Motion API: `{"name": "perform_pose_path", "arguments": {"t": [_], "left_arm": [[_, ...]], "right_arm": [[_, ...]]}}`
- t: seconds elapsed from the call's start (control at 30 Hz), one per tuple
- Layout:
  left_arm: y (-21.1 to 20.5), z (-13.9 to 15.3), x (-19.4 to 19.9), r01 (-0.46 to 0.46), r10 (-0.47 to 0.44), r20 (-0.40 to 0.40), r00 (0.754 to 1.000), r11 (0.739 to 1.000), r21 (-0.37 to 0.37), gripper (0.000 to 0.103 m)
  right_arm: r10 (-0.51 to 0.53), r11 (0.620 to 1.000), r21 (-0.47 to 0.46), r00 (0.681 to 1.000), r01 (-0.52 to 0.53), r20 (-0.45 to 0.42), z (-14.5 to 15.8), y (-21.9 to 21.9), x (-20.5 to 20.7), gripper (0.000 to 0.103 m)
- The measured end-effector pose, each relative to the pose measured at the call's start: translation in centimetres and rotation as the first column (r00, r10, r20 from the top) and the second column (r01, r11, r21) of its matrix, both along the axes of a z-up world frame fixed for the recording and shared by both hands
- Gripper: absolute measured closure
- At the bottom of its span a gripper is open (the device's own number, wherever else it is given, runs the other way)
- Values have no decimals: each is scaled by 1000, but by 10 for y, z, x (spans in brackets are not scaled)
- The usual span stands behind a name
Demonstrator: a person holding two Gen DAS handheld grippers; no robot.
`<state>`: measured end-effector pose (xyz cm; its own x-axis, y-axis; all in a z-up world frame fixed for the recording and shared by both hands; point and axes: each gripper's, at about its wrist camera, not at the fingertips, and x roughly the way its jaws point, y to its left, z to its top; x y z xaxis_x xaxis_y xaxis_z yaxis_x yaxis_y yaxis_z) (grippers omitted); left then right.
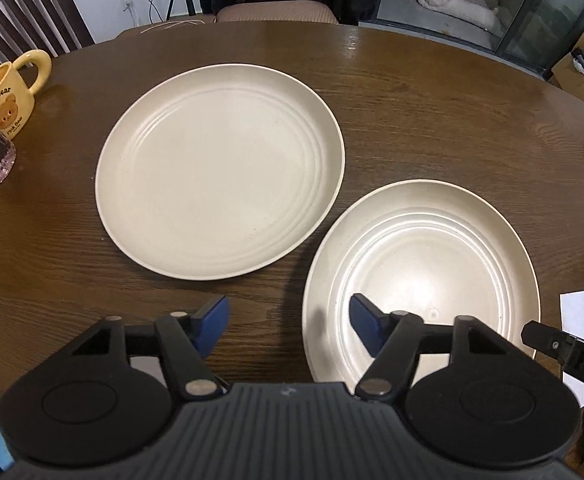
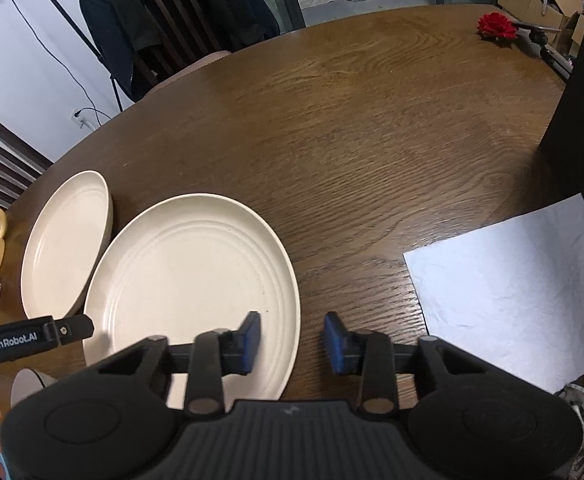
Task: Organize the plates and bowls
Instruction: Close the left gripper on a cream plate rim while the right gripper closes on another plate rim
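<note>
Both grippers' fingers [image 1: 213,316] straddle, ungripped, the nearer [image 1: 444,264] of two plates [image 1: 219,168].

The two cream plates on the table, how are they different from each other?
The near plate has a gripper on each side: the left gripper straddles one edge, the right gripper the other. The far plate has no gripper at it. In the left wrist view the near plate shines under the light, while the far plate looks dull. Both are round, cream, empty, ringed inside, and flat on the wooden table.
</note>
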<state>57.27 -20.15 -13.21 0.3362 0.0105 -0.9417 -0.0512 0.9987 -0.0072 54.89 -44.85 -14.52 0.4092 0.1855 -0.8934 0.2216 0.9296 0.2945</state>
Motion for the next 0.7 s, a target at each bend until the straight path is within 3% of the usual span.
{"name": "perform_pose_path", "arguments": {"t": [0.3,0.6,0.67,0.7], "left_arm": [[1,-11,5,4,-4,-28,1000,1000,-7,55],[5,-15,10,-6,5,-45,999,1000,-20,68],[7,-15,11,-10,9,-44,999,999,-31,80],[8,-16,11,-12,10,-46,999,999,-38,81]], "right_arm": [[-5,999,33,1000,5,-1,-9,-2,6,88],[-11,999,50,1000,11,-2,-15,-5,11,91],[-12,999,50,1000,12,-3,-16,-4,10,92],[-13,999,49,1000,13,-3,-16,-4,10,93]]}}
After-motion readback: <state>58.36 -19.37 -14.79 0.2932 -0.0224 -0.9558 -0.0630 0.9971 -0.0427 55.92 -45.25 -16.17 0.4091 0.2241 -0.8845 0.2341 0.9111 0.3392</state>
